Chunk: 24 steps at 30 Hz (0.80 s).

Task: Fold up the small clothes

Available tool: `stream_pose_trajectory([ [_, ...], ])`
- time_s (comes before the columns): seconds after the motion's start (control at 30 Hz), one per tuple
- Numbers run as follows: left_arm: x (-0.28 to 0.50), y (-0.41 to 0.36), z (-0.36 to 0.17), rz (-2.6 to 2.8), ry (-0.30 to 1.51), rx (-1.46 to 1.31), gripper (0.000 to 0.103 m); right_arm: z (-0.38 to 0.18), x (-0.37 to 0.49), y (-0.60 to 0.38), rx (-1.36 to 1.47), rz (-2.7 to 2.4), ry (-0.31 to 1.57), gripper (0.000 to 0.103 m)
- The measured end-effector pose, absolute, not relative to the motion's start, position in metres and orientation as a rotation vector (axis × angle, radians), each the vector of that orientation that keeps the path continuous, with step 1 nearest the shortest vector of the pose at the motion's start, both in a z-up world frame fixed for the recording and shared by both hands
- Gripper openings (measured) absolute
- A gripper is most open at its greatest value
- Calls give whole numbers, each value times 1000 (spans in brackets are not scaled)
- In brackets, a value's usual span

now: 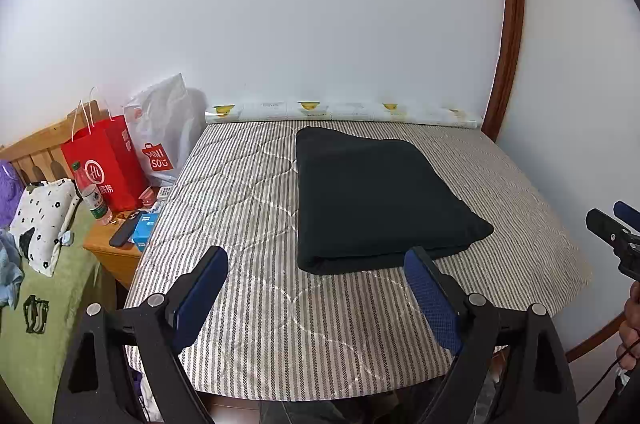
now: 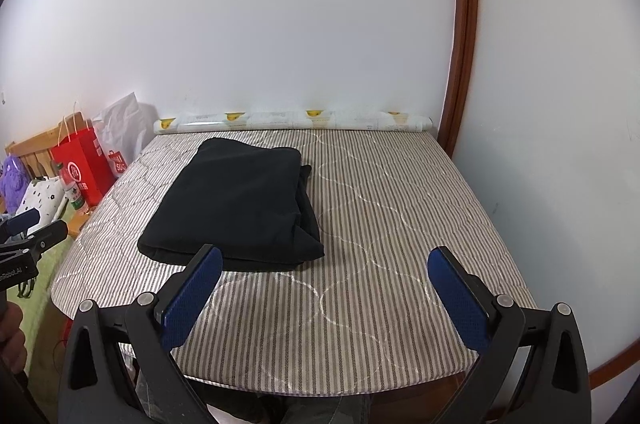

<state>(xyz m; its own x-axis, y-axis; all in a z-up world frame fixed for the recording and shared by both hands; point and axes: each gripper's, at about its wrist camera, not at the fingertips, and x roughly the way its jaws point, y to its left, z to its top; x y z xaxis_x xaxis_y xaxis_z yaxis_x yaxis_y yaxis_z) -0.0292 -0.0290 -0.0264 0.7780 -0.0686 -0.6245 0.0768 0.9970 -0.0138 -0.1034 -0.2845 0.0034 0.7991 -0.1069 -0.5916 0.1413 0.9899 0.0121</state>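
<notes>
A black garment (image 1: 372, 196) lies folded into a flat rectangle on the striped quilted pad (image 1: 248, 304), toward the back. My left gripper (image 1: 316, 256) hovers open above the pad's front, its blue pads just short of the garment's near edge and touching nothing. In the right wrist view the same garment (image 2: 236, 200) sits left of centre on the pad (image 2: 400, 224). My right gripper (image 2: 326, 256) is open too, to the right of the garment's near corner and holding nothing. Each gripper shows at the edge of the other's view: the right gripper (image 1: 614, 224) and the left gripper (image 2: 36, 224).
A patterned roll (image 1: 340, 112) lies along the wall behind the pad. To the left stand a red paper bag (image 1: 106, 164), a white shopping bag (image 1: 164, 132), a bottle (image 1: 92, 196) and a phone (image 1: 124, 230) on a wooden nightstand. A brown wooden frame (image 2: 460, 36) rises at the right.
</notes>
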Motion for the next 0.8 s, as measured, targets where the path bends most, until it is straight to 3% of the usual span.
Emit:
stream_pose_trajectory([
  [0.8, -29, -29, -26, -77, 674, 13, 89, 6, -105, -284, 61, -137, 631, 101],
])
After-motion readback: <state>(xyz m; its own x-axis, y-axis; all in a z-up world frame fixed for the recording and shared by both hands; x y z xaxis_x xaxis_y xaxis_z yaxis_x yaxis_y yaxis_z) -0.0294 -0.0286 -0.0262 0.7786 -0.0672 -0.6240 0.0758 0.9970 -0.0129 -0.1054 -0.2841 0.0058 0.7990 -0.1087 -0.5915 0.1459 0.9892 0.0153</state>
